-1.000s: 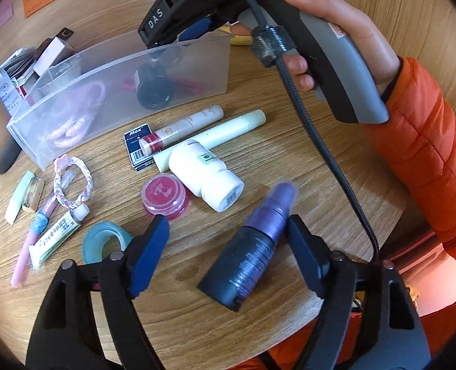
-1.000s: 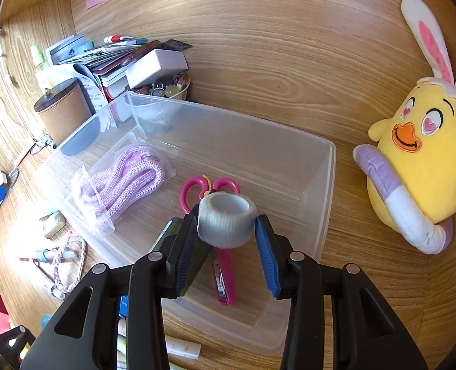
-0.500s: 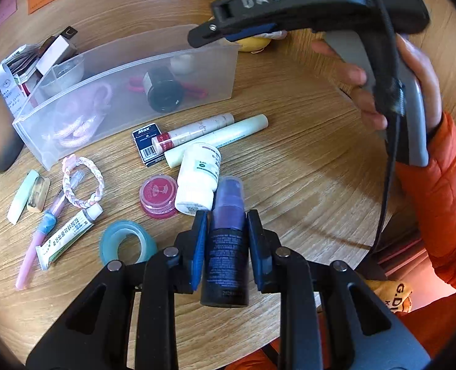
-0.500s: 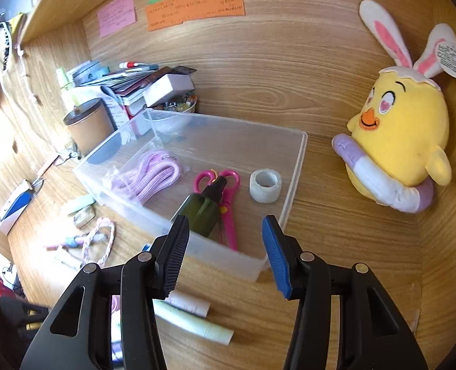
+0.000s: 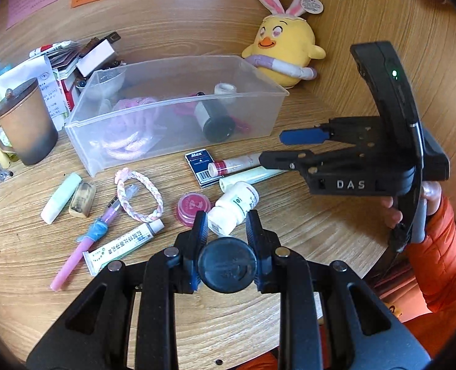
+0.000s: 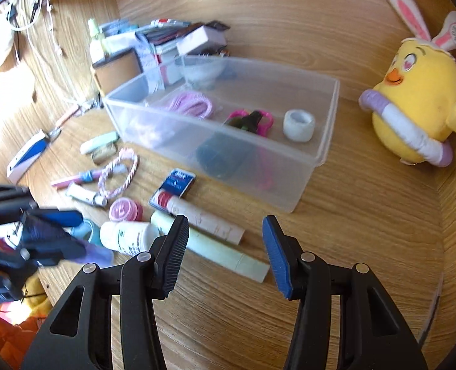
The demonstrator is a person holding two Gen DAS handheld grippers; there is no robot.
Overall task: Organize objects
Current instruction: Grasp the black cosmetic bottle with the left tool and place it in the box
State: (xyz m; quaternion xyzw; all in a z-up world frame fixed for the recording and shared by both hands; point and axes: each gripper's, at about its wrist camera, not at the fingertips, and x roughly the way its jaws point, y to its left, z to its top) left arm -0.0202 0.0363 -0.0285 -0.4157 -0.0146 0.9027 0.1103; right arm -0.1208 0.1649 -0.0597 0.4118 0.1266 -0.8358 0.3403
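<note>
While its round dark base faces the left wrist camera, the spray bottle (image 5: pixel 227 264) sits clamped between the blue pads of the left hand-held gripper (image 5: pixel 227 240), lifted off the tabletop (image 5: pixel 305 240). Just beyond that gripper's fingertips lies a white pill bottle (image 5: pixel 234 205) on its side, with a pink round jar (image 5: pixel 194 208) touching or nearly touching it to the left. Further left of the fingertips are a white ointment tube (image 5: pixel 124 246), a pink pen (image 5: pixel 86 240) with blue tape and a braided bracelet (image 5: pixel 138 195). Ahead of the pill bottle lie a pale green tube (image 5: pixel 252 176), a white tube with a red cap (image 5: pixel 237 164) and a small blue Max box (image 5: pixel 201 165).

Farther ahead stands the clear plastic bin (image 5: pixel 172 108), holding a pink cord bundle (image 5: pixel 129 135), a dark bottle (image 5: pixel 215 120) lying over pink scissors, and a white tape roll (image 5: pixel 224 88). A yellow chick plush (image 5: pixel 281 49) sits behind the bin's right end, against the wooden wall.

The right hand-held gripper (image 6: pixel 224 246) hangs above the tabletop with its fingers wide apart and nothing between them. The pale green tube (image 6: pixel 215 249) lies just beyond and below its fingertips. In the left wrist view, this gripper (image 5: pixel 286 148) points leftward toward the two tubes, held by a hand (image 5: pixel 412 203) in an orange sleeve. From the right wrist, the bin (image 6: pixel 326 129) is ahead and the left gripper (image 6: pixel 43 234) appears blurred at the far left.
</note>
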